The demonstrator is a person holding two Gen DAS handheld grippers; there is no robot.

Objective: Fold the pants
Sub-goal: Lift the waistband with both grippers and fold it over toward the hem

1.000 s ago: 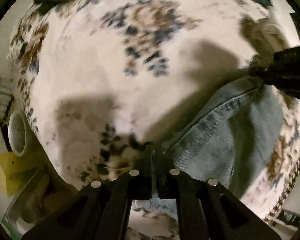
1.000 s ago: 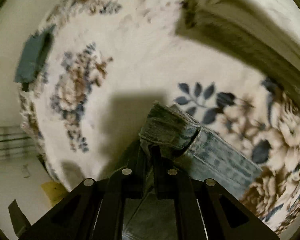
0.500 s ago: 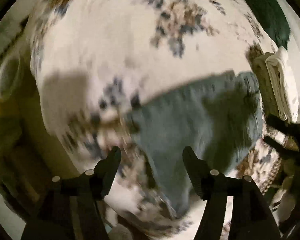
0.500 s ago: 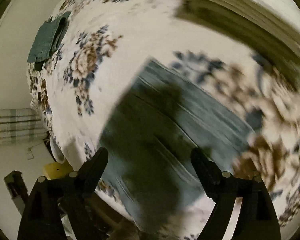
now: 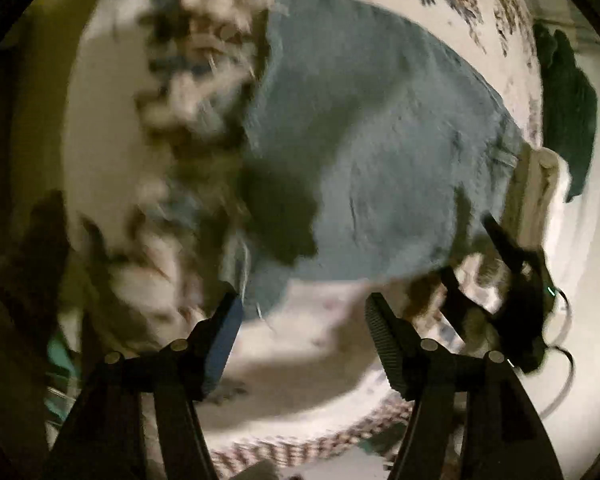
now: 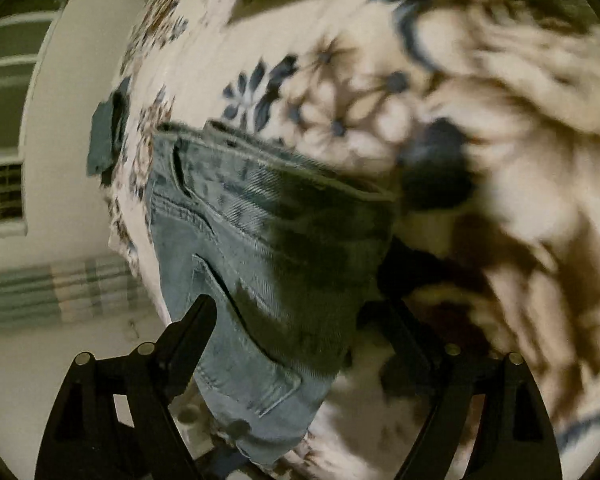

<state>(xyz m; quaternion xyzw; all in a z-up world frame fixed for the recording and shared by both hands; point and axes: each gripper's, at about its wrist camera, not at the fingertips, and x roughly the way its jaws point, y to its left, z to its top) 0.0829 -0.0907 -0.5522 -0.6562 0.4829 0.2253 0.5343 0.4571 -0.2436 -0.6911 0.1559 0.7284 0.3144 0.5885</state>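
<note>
The blue denim pants (image 5: 372,152) lie folded flat on a floral cream blanket (image 5: 112,128). In the right wrist view the pants (image 6: 260,240) show a waistband, seams and a pocket. My left gripper (image 5: 302,316) is open and empty, just off the near edge of the pants. My right gripper (image 6: 296,320) is open and empty over the pocket end of the pants. The right gripper also shows in the left wrist view (image 5: 516,268), at the right edge of the pants.
A dark green cloth (image 5: 568,120) lies at the blanket's far edge; in the right wrist view it (image 6: 106,132) lies beyond the pants. A folded cream cloth (image 5: 540,176) sits next to the pants. The blanket's patterned hem (image 5: 300,448) runs below.
Both grippers were shut on the pants a second ago. They have opened, let the pants drop flat on the blanket, and swung round over them.
</note>
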